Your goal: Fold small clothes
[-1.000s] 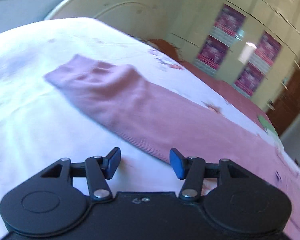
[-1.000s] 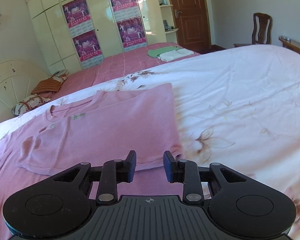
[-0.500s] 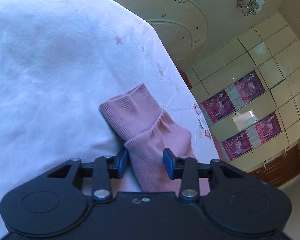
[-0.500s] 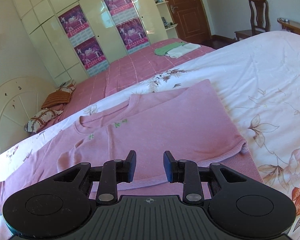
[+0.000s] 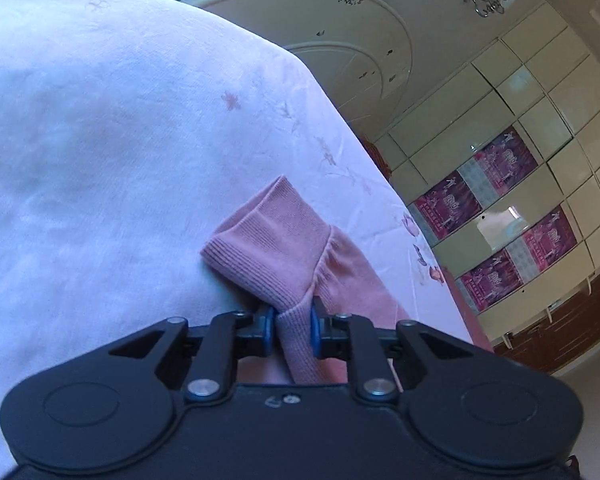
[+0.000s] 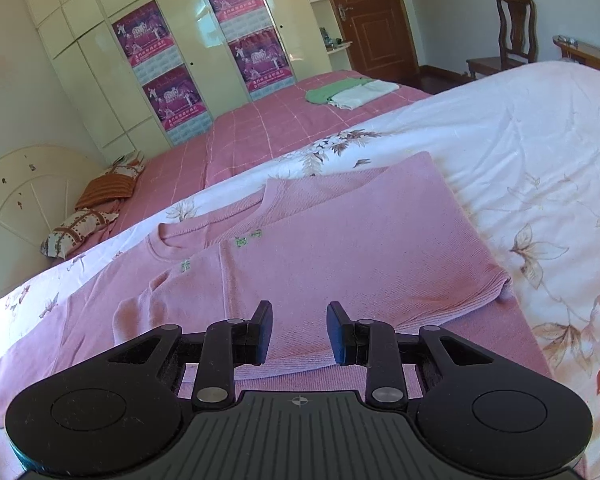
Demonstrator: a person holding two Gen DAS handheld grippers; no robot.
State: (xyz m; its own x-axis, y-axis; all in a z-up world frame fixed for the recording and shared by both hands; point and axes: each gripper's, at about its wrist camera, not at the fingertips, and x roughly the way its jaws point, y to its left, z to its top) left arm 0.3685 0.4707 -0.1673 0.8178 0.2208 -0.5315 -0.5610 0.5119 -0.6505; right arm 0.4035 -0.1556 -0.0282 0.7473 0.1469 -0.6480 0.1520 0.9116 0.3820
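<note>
A pink knit sweater [image 6: 340,240] lies on the white floral bedspread [image 6: 540,152], its right side folded over the body and its left sleeve stretched out to the left. In the left wrist view my left gripper [image 5: 293,326] is shut on the ribbed cuff [image 5: 272,240] of that sleeve, pinching a fold of it just above the bedspread [image 5: 100,140]. My right gripper [image 6: 299,330] is open and empty, hovering over the sweater's lower hem.
A second bed with a pink checked cover [image 6: 284,128] stands beyond, with folded green and white cloths [image 6: 352,94] and pillows [image 6: 80,228] on it. A cream wardrobe with posters [image 6: 172,72], a round headboard [image 6: 16,216], a door and a chair [image 6: 516,28] line the room.
My left gripper moved along the sleeve to the cuff and closed on it. My right gripper drew nearer over the sweater's hem, still open.
</note>
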